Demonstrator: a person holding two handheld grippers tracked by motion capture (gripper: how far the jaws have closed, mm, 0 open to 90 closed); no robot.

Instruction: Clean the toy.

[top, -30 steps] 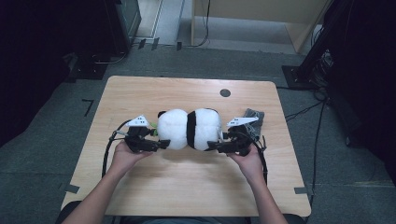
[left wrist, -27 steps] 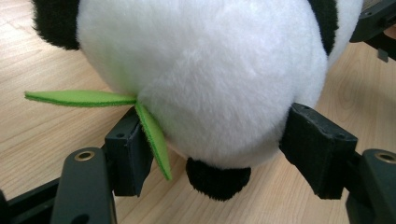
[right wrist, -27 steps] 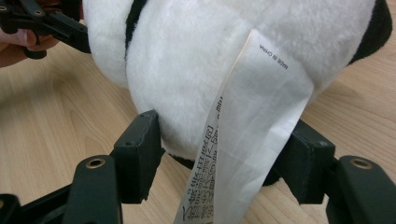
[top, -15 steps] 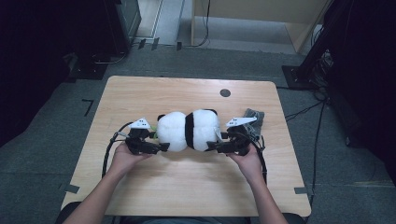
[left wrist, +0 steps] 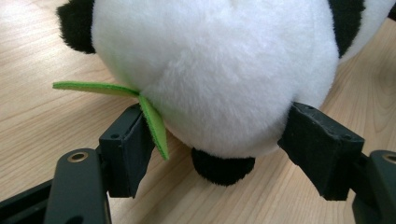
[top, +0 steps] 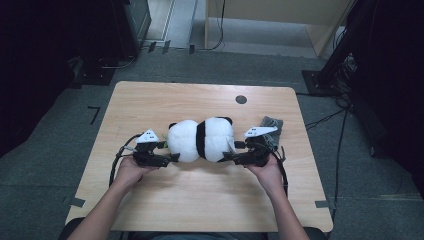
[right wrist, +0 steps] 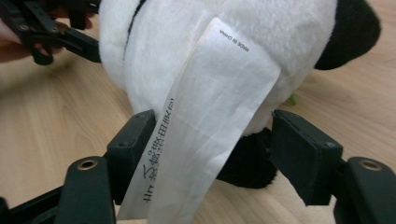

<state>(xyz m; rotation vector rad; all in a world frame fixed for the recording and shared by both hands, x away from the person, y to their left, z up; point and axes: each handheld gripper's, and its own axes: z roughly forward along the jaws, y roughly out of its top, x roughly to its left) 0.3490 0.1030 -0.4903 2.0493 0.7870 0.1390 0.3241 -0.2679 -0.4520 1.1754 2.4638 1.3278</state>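
Plush panda (top: 201, 140), lying lengthwise across the middle of the wooden table (top: 200, 100), one rounded end toward each hand. Judged light, soft and squashy all over; thick fur, not slippery, nothing fragile. Likely to sag in the middle if lifted by one end alone. Best hold: deep on the stuffed bulk at each end, pads well into the filling. Poor holds: green felt leaf (left wrist: 154, 121) near one end, thin and floppy; long white sewn-in label (right wrist: 210, 130) at the other, apt to bend or tear and leave the toy swinging.

Left gripper (top: 172, 157) at the leaf end, pads touching fur on both sides, closed lightly on the panda's white bulge, leaf caught against one pad. Right gripper (top: 227, 157) at the label end, jaws just now opening wider, panda's end and label between them, pads beside the fur and not pressing on it as far as seen.

Farther out: grey crumpled cloth (top: 272, 125) just behind the right gripper; dark round hole (top: 241, 99) near the table's far edge, well apart from the toy.
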